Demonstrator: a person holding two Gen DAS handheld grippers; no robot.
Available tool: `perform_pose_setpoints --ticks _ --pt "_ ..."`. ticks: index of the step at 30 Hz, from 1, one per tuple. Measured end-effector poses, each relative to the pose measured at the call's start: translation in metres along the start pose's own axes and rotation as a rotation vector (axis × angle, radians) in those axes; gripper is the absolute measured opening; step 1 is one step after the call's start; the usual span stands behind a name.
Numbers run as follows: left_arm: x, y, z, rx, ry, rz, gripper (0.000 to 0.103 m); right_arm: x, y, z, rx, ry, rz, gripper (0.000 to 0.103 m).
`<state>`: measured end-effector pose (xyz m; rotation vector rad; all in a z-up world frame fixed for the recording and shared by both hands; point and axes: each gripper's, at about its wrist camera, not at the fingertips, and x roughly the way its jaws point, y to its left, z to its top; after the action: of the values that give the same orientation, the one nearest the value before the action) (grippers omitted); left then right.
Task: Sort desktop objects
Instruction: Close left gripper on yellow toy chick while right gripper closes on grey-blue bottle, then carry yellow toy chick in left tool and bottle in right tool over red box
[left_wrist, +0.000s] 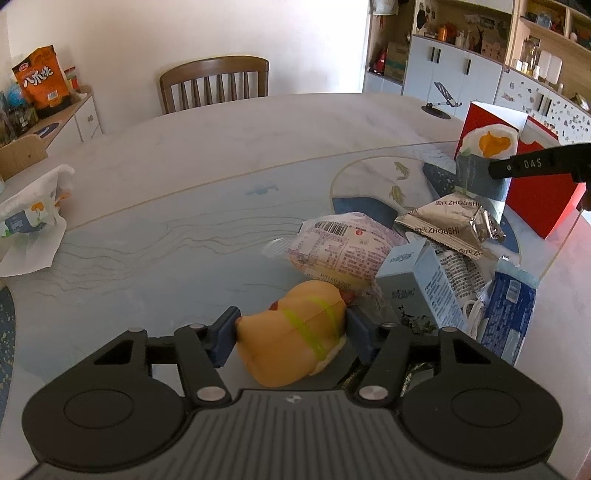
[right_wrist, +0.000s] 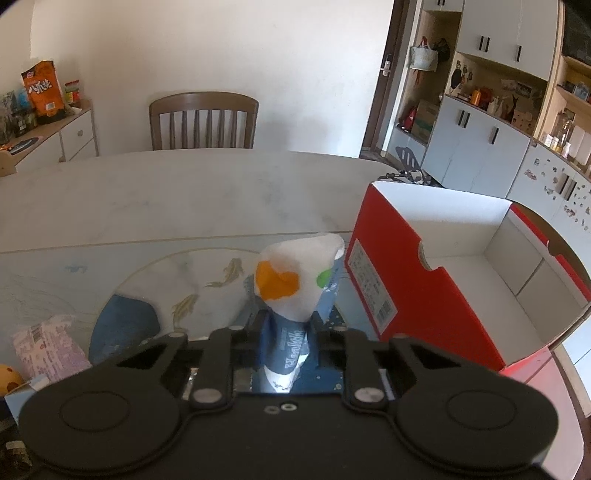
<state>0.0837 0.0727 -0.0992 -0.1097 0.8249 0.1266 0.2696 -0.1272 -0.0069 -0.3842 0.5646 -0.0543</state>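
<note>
Gripping a toy hot dog (left_wrist: 295, 332), the left tongs (left_wrist: 291, 328) sit left of the snack pile; the right tongs (right_wrist: 286, 332) clench a tissue pack (right_wrist: 291, 288) left of the red box (right_wrist: 424, 295).

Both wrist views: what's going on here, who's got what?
A person is sorting table clutter with two handheld grippers. The left gripper has its blue pads against a yellow squishy hot-dog toy beside the heap of snack packets and small cartons. The right gripper is shut on a soft white-and-blue pack with an orange patch, held upright next to the open red cardboard box with a white inside. The box looks empty in the part that shows.
</note>
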Motion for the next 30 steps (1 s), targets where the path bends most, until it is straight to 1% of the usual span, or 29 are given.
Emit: perform_pose_setpoints --ticks 10,17,24,30 --pt "-0.012 0.003 0.004 -0.034 -0.018 0.007 0.059 -0.012 -0.01 0.003 0.017 -0.024 0.008 0.011" --pt "-0.026 0.007 0.008 -0.069 -0.034 0.014 0.059 -0.027 -0.02 0.012 0.042 -0.043 0.012 0.01" --pt "-0.047 0.006 0.02 -0.088 -0.054 0.019 0.059 -0.046 -0.032 0.022 0.079 -0.067 0.04 0.01" --pt "-0.065 -0.004 0.03 -0.101 -0.067 -0.004 0.059 -0.063 -0.042 0.025 0.091 -0.078 0.081 0.01"
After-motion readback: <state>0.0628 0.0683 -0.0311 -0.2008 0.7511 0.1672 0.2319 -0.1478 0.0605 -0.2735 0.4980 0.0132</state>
